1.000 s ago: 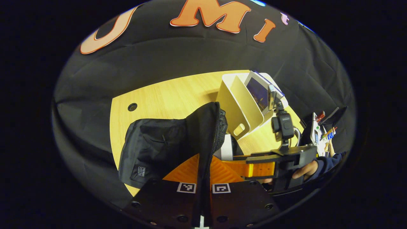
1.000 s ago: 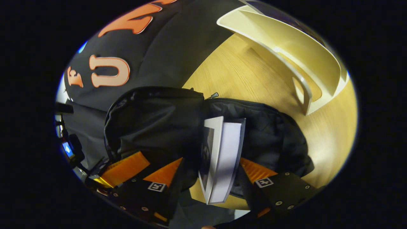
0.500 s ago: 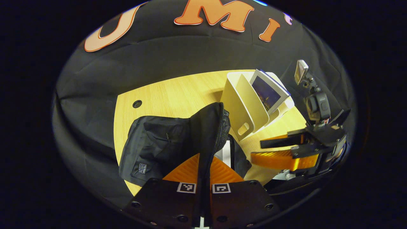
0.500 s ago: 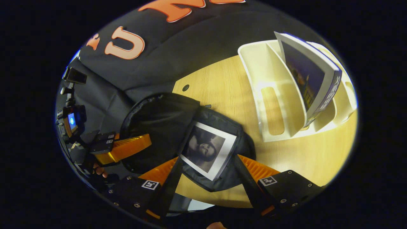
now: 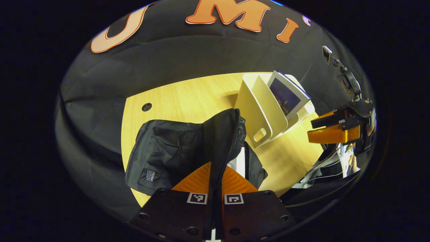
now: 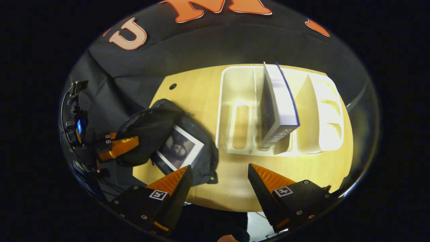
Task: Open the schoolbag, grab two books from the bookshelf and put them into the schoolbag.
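Note:
The black schoolbag (image 5: 161,151) lies on the wooden table, and my left gripper (image 5: 216,165) is shut on its zipper flap (image 5: 223,134), holding it up. A book with a black-and-white cover (image 6: 179,151) rests in the bag's open mouth; in the left gripper view its white edge (image 5: 239,161) peeks out behind the flap. A second book (image 6: 278,101) stands in the middle slot of the white bookshelf (image 6: 235,111). My right gripper (image 6: 220,172) hovers open above the table's near edge, between bag and shelf, with nothing in it. The left gripper (image 6: 117,148) shows at the bag's left side.
The table (image 5: 184,97) has a round cable hole (image 5: 146,107) at its far left. The shelf (image 5: 260,111) stands right of the bag with the standing book (image 5: 287,95) in it. The right gripper (image 5: 331,129) hangs beyond the table's right edge.
My right gripper let go of the black-and-white book, leaving it in the bag, then drew back up and toward the shelf. The left gripper still holds the flap.

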Tool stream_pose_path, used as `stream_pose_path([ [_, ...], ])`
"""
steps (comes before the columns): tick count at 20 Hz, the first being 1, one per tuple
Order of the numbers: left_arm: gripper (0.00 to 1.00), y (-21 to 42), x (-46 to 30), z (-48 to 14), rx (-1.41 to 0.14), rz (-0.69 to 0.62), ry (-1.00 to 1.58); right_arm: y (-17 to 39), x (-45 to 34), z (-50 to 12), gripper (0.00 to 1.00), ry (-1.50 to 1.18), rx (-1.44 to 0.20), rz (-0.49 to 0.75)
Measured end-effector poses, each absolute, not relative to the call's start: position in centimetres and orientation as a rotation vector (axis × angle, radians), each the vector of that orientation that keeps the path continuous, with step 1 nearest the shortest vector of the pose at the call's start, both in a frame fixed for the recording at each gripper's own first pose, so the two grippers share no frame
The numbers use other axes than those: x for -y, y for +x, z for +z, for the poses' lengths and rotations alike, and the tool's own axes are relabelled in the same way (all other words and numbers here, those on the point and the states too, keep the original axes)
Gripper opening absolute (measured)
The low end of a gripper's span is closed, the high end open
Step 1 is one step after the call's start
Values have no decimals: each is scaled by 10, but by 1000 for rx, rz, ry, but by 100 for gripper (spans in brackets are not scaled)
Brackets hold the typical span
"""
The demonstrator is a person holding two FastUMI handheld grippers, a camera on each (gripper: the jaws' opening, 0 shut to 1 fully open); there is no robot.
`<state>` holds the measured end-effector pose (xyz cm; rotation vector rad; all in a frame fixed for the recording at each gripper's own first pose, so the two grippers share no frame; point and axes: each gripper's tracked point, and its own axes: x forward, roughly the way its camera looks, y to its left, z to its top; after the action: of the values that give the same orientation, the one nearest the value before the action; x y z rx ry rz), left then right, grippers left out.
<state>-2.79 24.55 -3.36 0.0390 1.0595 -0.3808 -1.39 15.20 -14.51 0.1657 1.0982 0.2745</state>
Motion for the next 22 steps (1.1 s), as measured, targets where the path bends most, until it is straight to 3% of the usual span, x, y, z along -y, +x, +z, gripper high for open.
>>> stream_pose_path([
  [12,5,-27,-252,-37,-1088,-334,54,65,-84,-143,98,33,-1143,199],
  [16,5,-25,-254,-38,-1099,-323,62,93,-81,-152,92,19,-1167,169],
  [20,5,-22,-254,-39,-1113,-312,60,109,-86,-156,75,42,-1207,157],
  [22,5,-21,-255,-37,-1115,-304,59,116,-79,-158,51,39,-1218,124],
])
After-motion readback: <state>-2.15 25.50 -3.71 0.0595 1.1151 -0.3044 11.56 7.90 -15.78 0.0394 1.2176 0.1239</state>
